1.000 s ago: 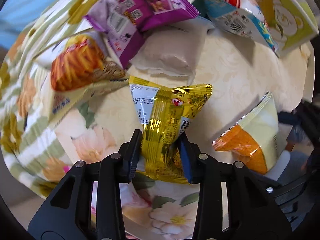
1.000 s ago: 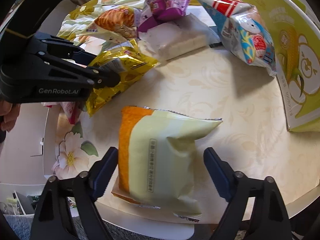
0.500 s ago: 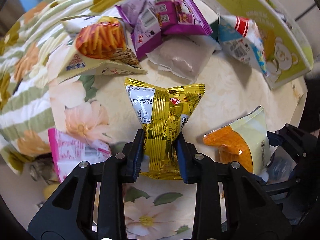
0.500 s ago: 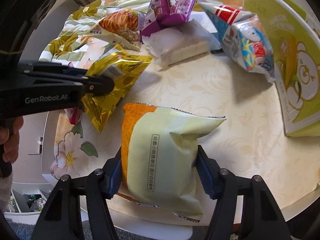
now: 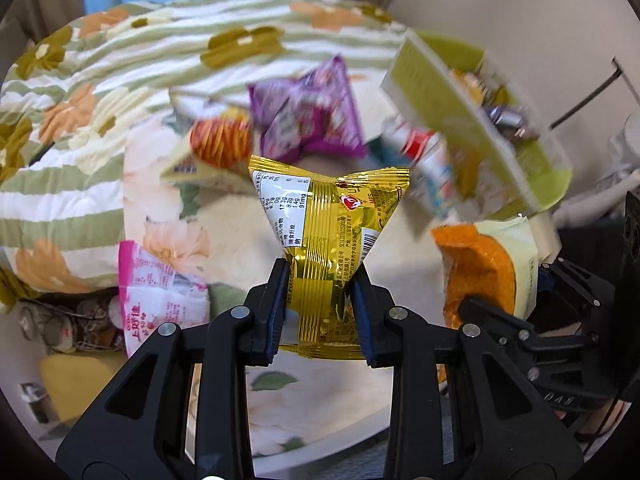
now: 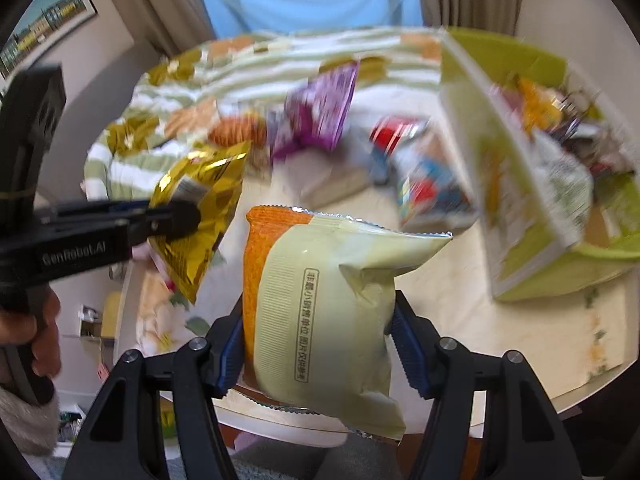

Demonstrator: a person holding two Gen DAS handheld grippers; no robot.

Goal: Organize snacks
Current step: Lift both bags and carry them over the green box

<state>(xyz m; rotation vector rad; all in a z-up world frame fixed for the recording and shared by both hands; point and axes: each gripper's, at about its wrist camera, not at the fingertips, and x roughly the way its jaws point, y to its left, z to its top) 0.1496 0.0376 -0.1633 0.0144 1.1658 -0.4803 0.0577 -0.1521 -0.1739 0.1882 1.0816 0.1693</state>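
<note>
Gold foil snack packet (image 5: 332, 256), pinched in the left gripper (image 5: 320, 308) jaws, and pale-green-and-orange snack bag (image 6: 320, 304), clamped upright in the right gripper (image 6: 320, 352), hang above the tabletop (image 6: 460, 292); the lime-green cardboard box (image 6: 520, 200) lies ahead-right, nearer the right gripper.

A green-striped floral quilt (image 5: 120, 92) lies behind the counter (image 6: 460, 312), whose cream cloth carries a flower print. A framed picture (image 6: 44, 24) hangs on the wall beside beige curtains (image 6: 160, 8).
</note>
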